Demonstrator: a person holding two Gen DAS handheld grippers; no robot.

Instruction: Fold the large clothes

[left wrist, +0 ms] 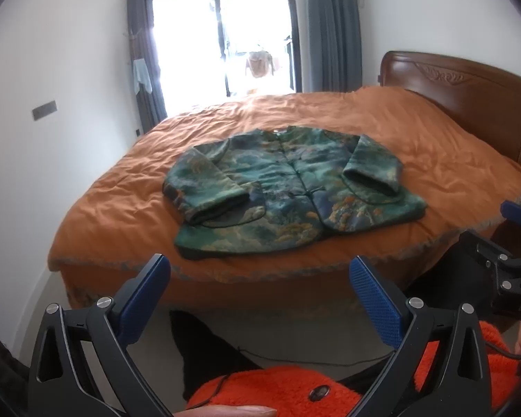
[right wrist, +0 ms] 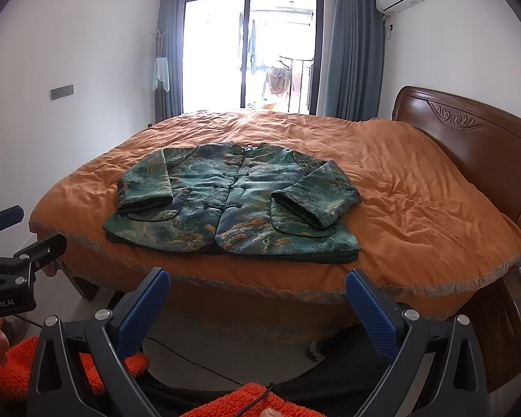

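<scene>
Both my left gripper point(left wrist: 260, 299) and right gripper point(right wrist: 257, 304) gape empty; I reach to the jacket point(right wrist: 232, 205), pinching each sleeve cuff cleanly

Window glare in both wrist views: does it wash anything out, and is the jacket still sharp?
Left wrist view: the sliding glass window is blown out, glare spilling onto the orange bedspread; the green patterned jacket looks slightly soft. Right wrist view: the window is bright too, but the jacket's knot buttons stay crisp; fisheye bends the walls in both.
</scene>
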